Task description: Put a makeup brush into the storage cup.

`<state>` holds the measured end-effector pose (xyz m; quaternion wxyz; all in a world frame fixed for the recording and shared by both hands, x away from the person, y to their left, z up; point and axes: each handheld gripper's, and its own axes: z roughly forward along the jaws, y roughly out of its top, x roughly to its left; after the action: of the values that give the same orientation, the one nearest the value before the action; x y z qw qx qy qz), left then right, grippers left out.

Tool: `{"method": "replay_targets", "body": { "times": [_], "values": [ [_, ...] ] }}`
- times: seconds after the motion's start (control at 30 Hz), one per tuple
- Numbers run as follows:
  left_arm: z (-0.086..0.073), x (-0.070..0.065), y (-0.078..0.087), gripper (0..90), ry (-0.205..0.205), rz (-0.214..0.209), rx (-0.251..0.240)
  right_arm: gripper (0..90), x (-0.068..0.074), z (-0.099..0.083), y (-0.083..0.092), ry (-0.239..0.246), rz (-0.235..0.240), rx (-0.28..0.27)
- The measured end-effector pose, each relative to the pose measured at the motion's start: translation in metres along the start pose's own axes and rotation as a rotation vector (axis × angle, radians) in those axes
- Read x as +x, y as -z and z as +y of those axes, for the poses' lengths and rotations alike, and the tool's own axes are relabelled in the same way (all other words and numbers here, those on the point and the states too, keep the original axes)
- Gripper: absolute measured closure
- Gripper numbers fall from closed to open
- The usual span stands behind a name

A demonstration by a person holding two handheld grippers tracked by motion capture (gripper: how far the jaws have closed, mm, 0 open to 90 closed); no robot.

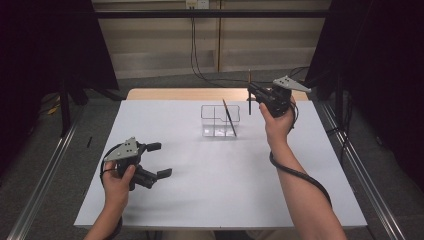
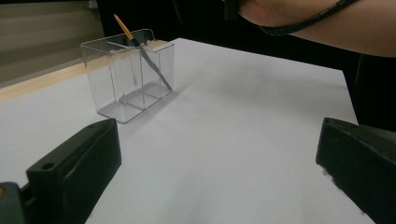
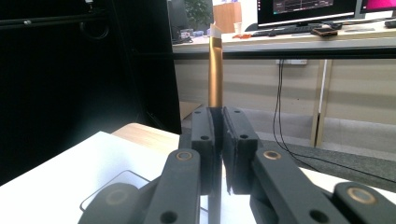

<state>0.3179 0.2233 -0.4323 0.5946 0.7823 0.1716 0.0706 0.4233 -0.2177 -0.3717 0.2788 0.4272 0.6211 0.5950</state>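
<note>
A clear plastic box with compartments (image 1: 214, 114) (image 2: 122, 74) stands on the white table, toward the back middle. One thin pencil-like stick (image 1: 229, 118) (image 2: 141, 50) leans inside it, its orange end up. My right gripper (image 1: 253, 94) (image 3: 218, 140) hovers just right of the box, above the table's far edge. It is shut on a second brown stick (image 1: 249, 77) (image 3: 215, 70), held upright, with its ends poking out above and below the jaws. My left gripper (image 1: 160, 160) (image 2: 217, 163) rests at the front left with its jaws wide open and nothing between them.
The white table (image 1: 215, 185) sits on a wooden top (image 1: 165, 94) that shows along its far edge. Metal rails (image 1: 45, 175) run along both sides. Black curtains hang at left and right. Cables (image 1: 195, 60) trail over the floor behind.
</note>
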Motion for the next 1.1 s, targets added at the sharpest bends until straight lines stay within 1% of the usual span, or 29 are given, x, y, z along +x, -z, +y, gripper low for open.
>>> {"method": "replay_targets", "body": {
  "times": [0.27, 0.33, 0.63, 1.1],
  "values": [
    [0.0, 0.0, 0.0, 0.1, 0.004, -0.002, -0.006, 84.1, 0.006, 0.002, -0.005, 0.01, 0.02, -0.003],
    [0.0, 0.0, 0.0, 0.0, 0.001, -0.001, -0.001, 84.1, 0.007, 0.002, -0.006, 0.014, 0.022, -0.003],
    [0.0, -0.001, -0.001, 0.0, 0.001, -0.005, -0.001, 84.0, 0.011, 0.003, -0.008, 0.021, 0.036, -0.01],
    [0.001, -0.002, 0.001, 0.1, 0.001, -0.009, -0.013, 84.0, 0.017, 0.002, -0.015, 0.017, 0.063, -0.023]
  ]
}}
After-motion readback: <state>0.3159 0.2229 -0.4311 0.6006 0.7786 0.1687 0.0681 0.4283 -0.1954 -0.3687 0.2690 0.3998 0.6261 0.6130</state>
